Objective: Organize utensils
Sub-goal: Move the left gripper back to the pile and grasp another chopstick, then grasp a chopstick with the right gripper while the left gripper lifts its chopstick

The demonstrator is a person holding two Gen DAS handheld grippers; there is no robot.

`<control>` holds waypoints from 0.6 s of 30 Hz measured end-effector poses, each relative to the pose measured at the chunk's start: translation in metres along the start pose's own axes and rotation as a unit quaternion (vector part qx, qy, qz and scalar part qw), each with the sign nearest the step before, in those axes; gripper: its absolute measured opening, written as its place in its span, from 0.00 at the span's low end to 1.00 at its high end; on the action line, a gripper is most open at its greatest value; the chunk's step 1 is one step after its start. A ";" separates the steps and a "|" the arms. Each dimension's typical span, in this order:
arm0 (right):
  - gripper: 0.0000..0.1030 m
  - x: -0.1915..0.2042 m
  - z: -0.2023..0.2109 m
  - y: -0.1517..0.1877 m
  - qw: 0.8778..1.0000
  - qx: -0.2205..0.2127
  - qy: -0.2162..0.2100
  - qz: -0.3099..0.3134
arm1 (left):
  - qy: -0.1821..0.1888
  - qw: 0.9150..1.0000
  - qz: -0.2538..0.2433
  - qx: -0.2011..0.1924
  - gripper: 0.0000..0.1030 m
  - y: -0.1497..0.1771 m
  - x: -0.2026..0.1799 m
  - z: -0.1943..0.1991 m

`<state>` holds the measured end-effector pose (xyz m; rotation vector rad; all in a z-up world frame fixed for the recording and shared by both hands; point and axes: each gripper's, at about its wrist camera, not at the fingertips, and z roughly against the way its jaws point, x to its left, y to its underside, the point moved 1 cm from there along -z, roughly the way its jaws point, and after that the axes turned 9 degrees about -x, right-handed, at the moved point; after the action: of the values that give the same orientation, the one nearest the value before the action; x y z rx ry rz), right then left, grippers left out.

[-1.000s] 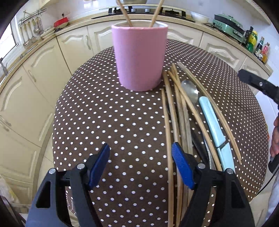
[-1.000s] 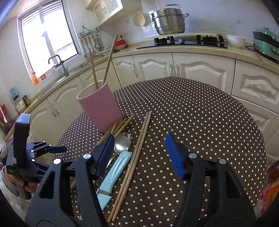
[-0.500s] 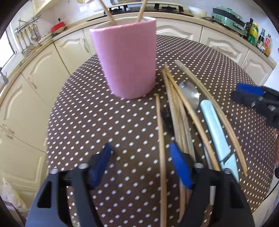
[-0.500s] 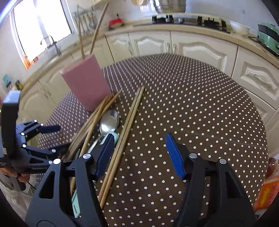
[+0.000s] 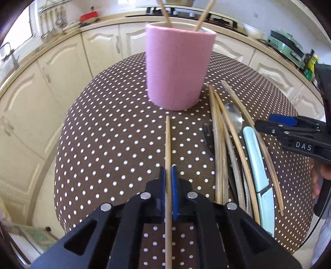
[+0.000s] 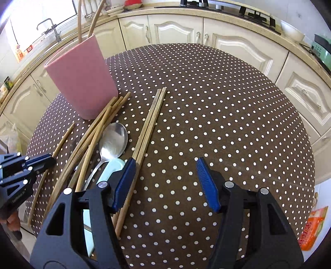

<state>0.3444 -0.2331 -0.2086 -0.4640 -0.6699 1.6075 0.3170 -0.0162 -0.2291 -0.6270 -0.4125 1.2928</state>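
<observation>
Between the blue pads of my left gripper (image 5: 168, 175) sits a single bamboo chopstick (image 5: 168, 144), clamped along its length so that its tip points toward the pink holder (image 5: 178, 70) and stops just short of its base. That holder stands upright on the brown polka-dot tablecloth (image 5: 115, 132) and already has two chopsticks (image 5: 163, 12) leaning out of its top. Just to the right of my held stick lies the rest of the pile: a bundle of loose chopsticks (image 5: 219, 144) fanned over a dark fork (image 5: 208, 134), a metal spoon (image 5: 233, 118), and a pale blue-handled knife (image 5: 255, 165), all touching or overlapping. Beyond them, a pair of chopsticks (image 6: 151, 122) lies side by side, a little apart from the heap.

My right gripper (image 6: 165, 182) hangs over the cloth with its jaws spread wide and nothing between them; its left pad sits over the near end of that pair, though I cannot tell if it touches. Cream cabinets (image 6: 175, 31) curve around the table, with a white bowl (image 6: 292, 31) on the counter.
</observation>
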 end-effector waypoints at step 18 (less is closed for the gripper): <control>0.60 -0.010 -0.042 -0.060 0.997 0.072 0.023 0.000 | -0.020 0.999 0.023 0.038 0.06 -0.021 0.010 -0.016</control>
<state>0.4181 -0.2325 -0.2014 -0.3938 -0.5147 1.6267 0.3444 -0.0127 -0.2285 -0.5506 -0.3817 1.3598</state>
